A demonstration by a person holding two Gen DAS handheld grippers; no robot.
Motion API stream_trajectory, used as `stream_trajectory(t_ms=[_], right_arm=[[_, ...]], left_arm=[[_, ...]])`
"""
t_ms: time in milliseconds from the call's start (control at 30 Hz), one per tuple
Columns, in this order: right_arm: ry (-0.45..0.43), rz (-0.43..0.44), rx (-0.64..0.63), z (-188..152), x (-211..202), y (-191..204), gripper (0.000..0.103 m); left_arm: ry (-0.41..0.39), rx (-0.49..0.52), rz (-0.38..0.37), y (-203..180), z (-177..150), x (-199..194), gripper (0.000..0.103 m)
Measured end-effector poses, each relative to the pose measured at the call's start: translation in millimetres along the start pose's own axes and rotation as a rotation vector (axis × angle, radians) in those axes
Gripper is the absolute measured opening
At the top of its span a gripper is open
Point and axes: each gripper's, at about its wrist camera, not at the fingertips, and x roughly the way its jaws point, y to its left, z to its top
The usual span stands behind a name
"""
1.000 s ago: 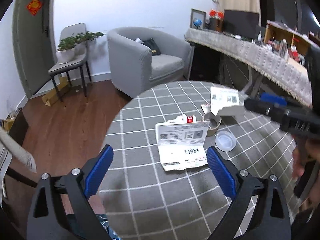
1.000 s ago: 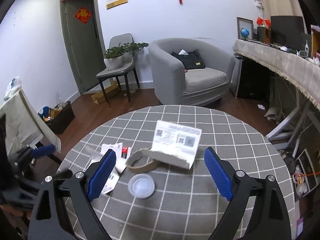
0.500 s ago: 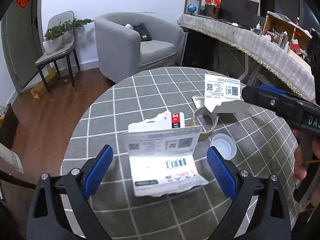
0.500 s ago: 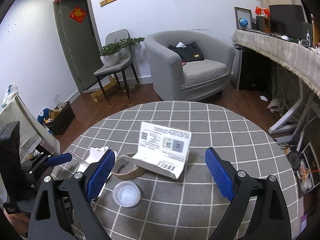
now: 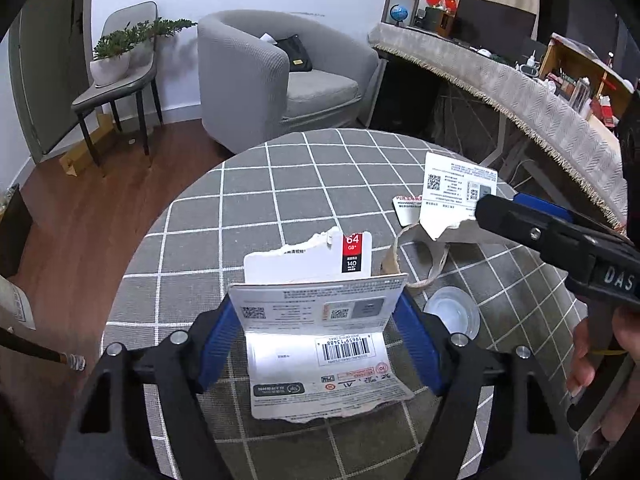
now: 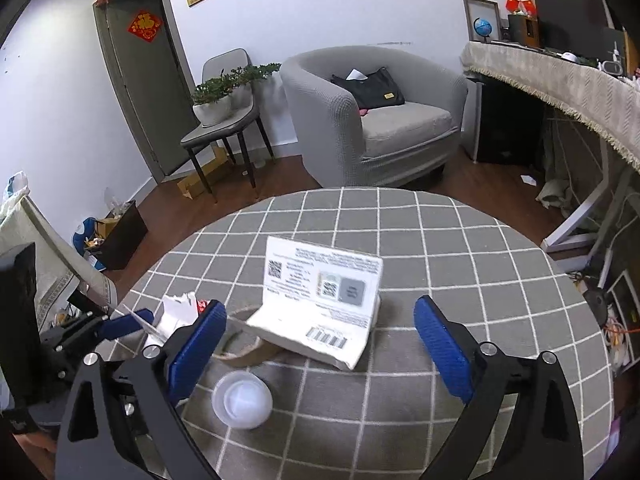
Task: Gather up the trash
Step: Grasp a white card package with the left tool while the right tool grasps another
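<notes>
Left gripper (image 5: 316, 344) is closing in on the torn white card packet (image 5: 320, 344) lying on the checked round table (image 5: 248, 216), blue pads either side, not clearly pressing yet. Right gripper (image 6: 320, 356) spreads wider around the other folded packet (image 6: 320, 300), untouched.

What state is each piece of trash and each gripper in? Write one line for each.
Left gripper: closing around the torn card, pads at its edges.
Right gripper: opening, nothing held.
Torn card: folded, top flap raised.
Second card: folded, flap upright, on the table.
Tape ring: lying flat.
Plastic lid: flat on the table.
</notes>
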Motion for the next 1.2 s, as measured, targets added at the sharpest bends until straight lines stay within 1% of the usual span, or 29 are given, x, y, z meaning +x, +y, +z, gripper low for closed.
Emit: stream_trajectory(t_ms=[133,300,433,500,533,600,667,733,833,1000,1100,1200], right_arm=[[-0.001,-0.052,-0.018,2.9,9.4,7.9,0.099],[0.038,-0.083,0.015,1.6,28.6,10.0,0.099],[0.043,-0.11,0.031,4.0,35.0,17.6,0.099],[0.044,-0.141,0.016,5.0,37.0,21.8,0.099],[0.041,-0.177,0.008,5.0,37.5,23.0,0.099],[0.034,-0.219,0.029,5.4,37.9,19.6,0.099],[0.028,-0.224,0.074,5.7,36.2,12.6,0.099],[0.027,-0.209,0.116,5.8,36.0,5.7,0.096],[0.027,-0.201,0.137,6.7,40.1,3.8,0.096],[0.033,-0.204,0.115,10.3,48.5,19.9,0.096],[0.054,-0.264,0.059,10.2,56.9,33.4,0.096],[0.067,-0.281,0.028,9.4,63.4,42.8,0.096]], left_arm=[[-0.009,-0.009,-0.012,3.8,-0.8,-3.9,0.077],[-0.028,-0.011,-0.027,8.8,-3.9,-12.1,0.077],[-0.04,-0.002,-0.03,13.6,-7.7,-19.0,0.077],[-0.041,0.004,-0.031,16.3,-10.9,-22.6,0.077],[-0.041,0.01,-0.03,17.2,-12.3,-24.1,0.077],[-0.04,0.02,-0.024,19.6,-16.5,-28.0,0.077],[-0.04,0.027,-0.024,21.5,-19.9,-32.0,0.077],[-0.047,0.036,-0.022,24.8,-23.0,-38.3,0.077],[-0.056,0.035,-0.019,31.4,-26.5,-46.1,0.077],[-0.058,0.026,-0.007,43.4,-32.5,-55.5,0.077],[-0.053,0.017,0.001,51.0,-36.8,-58.7,0.077],[-0.049,0.012,0.008,58.5,-40.0,-62.3,0.077]])
